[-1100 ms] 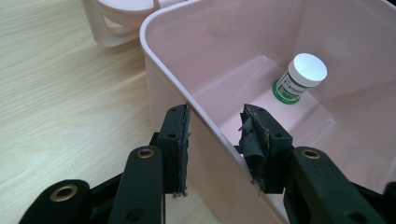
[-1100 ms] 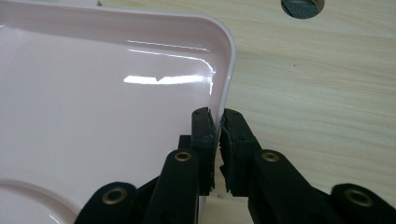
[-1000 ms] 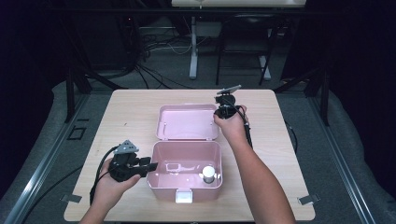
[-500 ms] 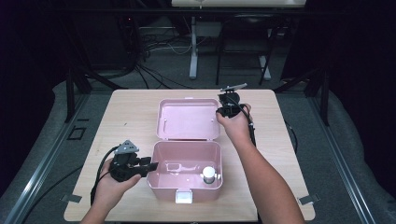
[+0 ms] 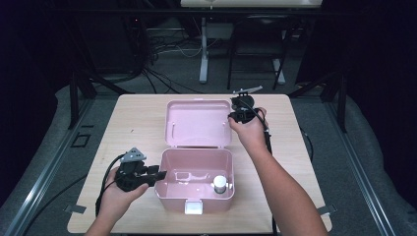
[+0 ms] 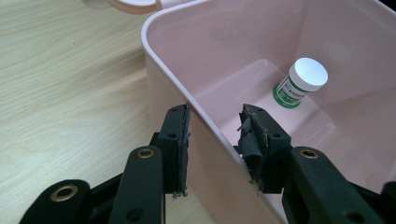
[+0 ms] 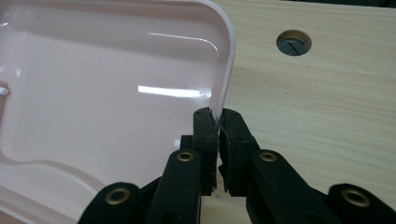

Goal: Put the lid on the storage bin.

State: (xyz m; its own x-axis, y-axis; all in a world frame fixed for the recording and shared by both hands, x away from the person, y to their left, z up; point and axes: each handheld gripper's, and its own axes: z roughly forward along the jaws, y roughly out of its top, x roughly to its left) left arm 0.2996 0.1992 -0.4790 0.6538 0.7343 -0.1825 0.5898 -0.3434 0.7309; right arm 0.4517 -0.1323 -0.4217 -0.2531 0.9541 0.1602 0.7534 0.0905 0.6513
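Observation:
A pink plastic box (image 5: 196, 158) stands open near the table's front, its lid (image 5: 196, 123) lying back behind it. Inside, at the right, stands a small white-capped bottle (image 5: 220, 183) with a green label (image 6: 301, 81). My left gripper (image 5: 158, 174) straddles the box's left wall (image 6: 196, 107) with its jaws open. The outer pad lies against the wall and the inner pad stands off it. My right gripper (image 5: 235, 114) is shut on the right rim of the lid (image 7: 116, 93), the thin edge pinched between its pads (image 7: 218, 114).
The box sits on a light wooden table (image 5: 133, 123) with bare wood on both sides. A white latch (image 5: 193, 206) sticks out of the box's front. There is a round cable hole (image 7: 293, 43) in the tabletop beyond the lid. Dark floor, cables and stands surround the table.
My right gripper has risen a little with the lid's right edge in it. The left gripper and the box base have stayed put.

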